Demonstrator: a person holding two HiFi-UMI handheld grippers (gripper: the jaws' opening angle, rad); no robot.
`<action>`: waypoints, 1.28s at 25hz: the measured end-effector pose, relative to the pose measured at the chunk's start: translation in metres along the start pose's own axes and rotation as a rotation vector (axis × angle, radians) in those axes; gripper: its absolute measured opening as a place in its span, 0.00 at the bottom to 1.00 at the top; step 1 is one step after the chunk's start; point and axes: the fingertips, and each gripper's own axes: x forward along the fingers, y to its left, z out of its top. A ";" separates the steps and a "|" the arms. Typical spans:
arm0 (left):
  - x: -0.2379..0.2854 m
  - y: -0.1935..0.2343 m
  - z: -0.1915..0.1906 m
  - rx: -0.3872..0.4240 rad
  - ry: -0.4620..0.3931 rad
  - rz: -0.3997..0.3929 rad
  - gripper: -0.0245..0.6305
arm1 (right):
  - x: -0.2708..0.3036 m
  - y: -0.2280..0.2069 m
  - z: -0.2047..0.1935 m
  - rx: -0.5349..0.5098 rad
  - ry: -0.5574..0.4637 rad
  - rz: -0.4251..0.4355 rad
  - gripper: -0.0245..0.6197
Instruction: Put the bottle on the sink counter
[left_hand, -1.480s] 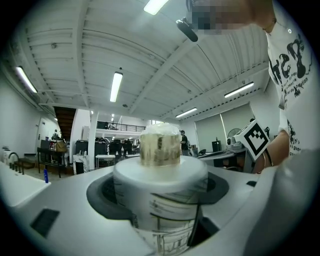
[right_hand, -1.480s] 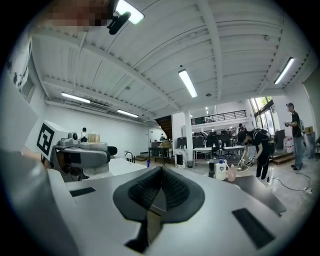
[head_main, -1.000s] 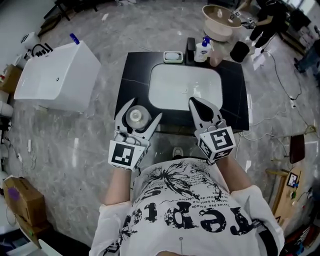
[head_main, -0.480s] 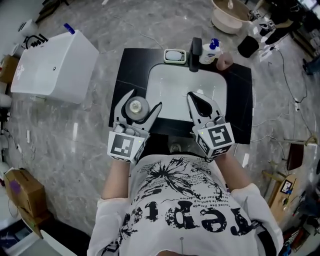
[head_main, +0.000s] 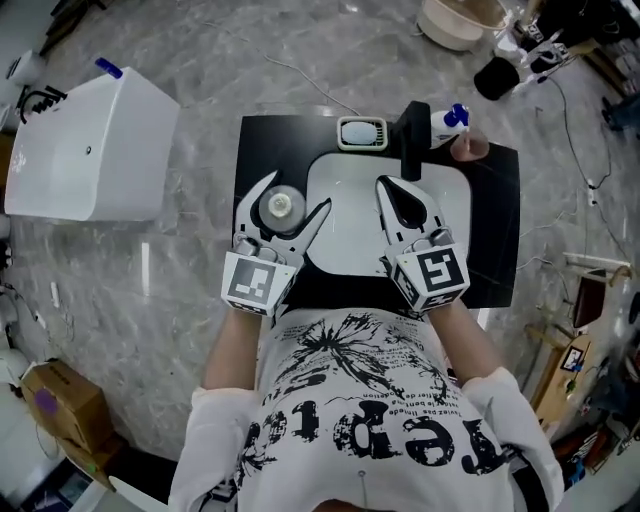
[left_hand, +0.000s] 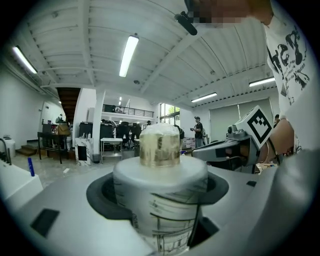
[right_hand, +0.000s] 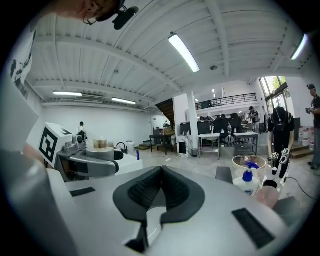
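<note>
My left gripper (head_main: 291, 196) is shut on a white printed bottle (head_main: 278, 207) with a pale cap. It holds the bottle upright over the left strip of the black sink counter (head_main: 262, 146), just beside the white basin (head_main: 350, 195). In the left gripper view the bottle (left_hand: 160, 170) fills the gap between the jaws of the left gripper (left_hand: 160, 210). My right gripper (head_main: 398, 192) hangs over the basin with its dark pads pressed together and nothing in them. The right gripper view shows the right gripper (right_hand: 160, 170) shut and empty.
At the back of the counter stand a soap dish (head_main: 361, 131), a black faucet (head_main: 413, 138), a blue-topped pump bottle (head_main: 448, 119) and a pink cup (head_main: 468, 148). A white box (head_main: 88, 148) sits on the floor to the left. A beige tub (head_main: 452, 22) and cables lie beyond.
Both grippers have come forward over the counter, which now lies closer beneath them. The left gripper still holds the bottle; the right stays shut.
</note>
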 end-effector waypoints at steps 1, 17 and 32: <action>0.008 0.012 -0.004 -0.001 0.008 -0.010 0.57 | 0.014 -0.002 0.000 0.000 0.003 -0.007 0.06; 0.124 0.150 -0.128 -0.081 0.165 -0.090 0.57 | 0.170 -0.029 -0.064 0.085 0.109 -0.048 0.06; 0.177 0.163 -0.200 -0.057 0.292 -0.155 0.57 | 0.213 -0.051 -0.095 0.059 0.141 -0.087 0.06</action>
